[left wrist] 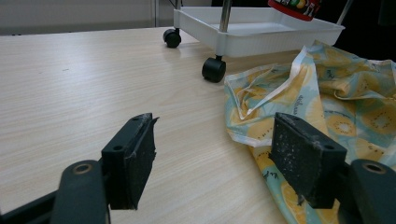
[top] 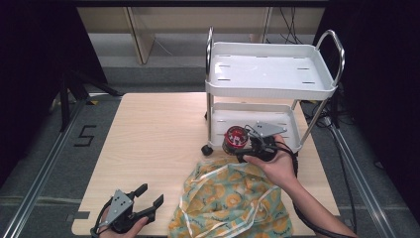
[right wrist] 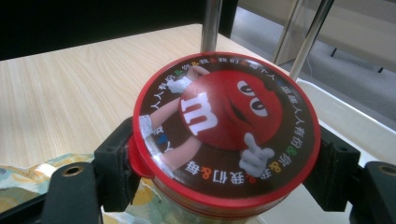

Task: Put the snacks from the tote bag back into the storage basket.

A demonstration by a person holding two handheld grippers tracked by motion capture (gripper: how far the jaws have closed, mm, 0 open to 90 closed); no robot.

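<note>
The pale wood desk (top: 148, 144) carries a white two-tier cart (top: 270, 74) at its 1 o'clock corner, both trays bare. A fruit-print cloth bag (top: 230, 201) lies slumped at 5 o'clock. The right gripper (top: 247, 144) pinches a red-lidded jar (right wrist: 224, 126) between its fingers, at the lower tray's front edge; the lid shows an "m" candy character ringed by Chinese characters. At 7 o'clock the left gripper (top: 151, 196) hangs with fingers spread around nothing.
</note>
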